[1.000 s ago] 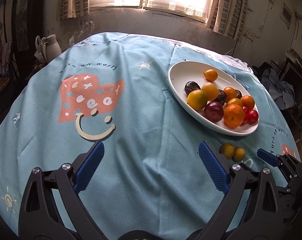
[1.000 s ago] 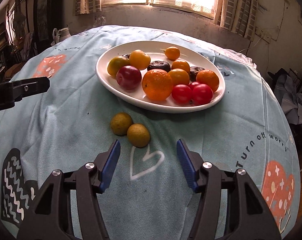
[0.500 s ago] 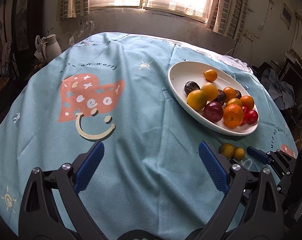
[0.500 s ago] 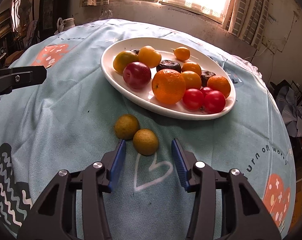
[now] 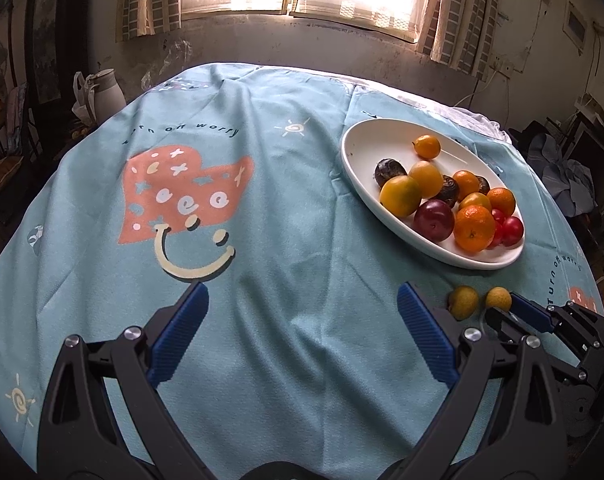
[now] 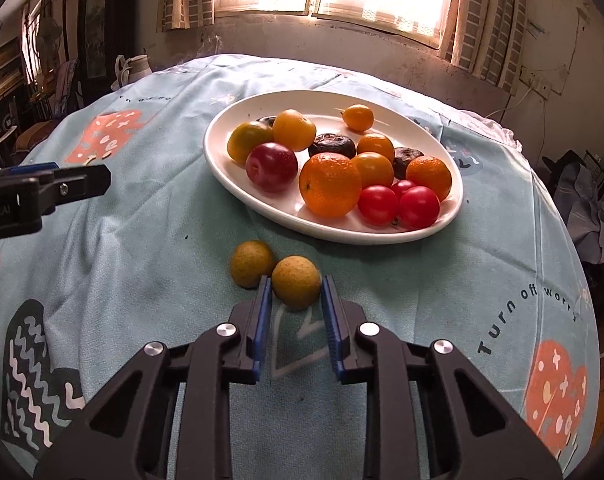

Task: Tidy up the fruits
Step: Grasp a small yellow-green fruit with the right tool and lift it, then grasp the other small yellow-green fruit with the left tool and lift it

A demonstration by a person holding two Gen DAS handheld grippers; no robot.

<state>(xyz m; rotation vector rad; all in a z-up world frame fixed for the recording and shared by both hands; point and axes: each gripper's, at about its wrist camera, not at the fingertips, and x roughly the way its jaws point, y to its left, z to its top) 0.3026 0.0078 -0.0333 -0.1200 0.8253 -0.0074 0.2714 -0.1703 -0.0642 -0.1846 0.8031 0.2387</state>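
Note:
A white oval plate (image 6: 230,168) holds several fruits: oranges, red plums, yellow plums, dark ones. It also shows in the left wrist view (image 5: 361,176). Two small yellow-brown fruits lie on the cloth in front of it: a left one (image 6: 252,263) and a right one (image 6: 296,282). My right gripper (image 6: 295,290) has its blue fingers on both sides of the right fruit, narrowed around it; contact is unclear. In the left wrist view the two fruits (image 5: 463,302) lie beside the right gripper (image 5: 501,312). My left gripper (image 5: 302,304) is open and empty over bare cloth.
A light blue tablecloth (image 5: 262,208) with a pink heart print covers the round table. A white jug (image 5: 102,88) stands off the far left edge. Windows with curtains are behind. The left gripper's finger (image 6: 54,188) shows at the left of the right wrist view.
My right gripper has moved forward and down to the right small fruit, and its fingers have narrowed around it. The left gripper has stayed still and open.

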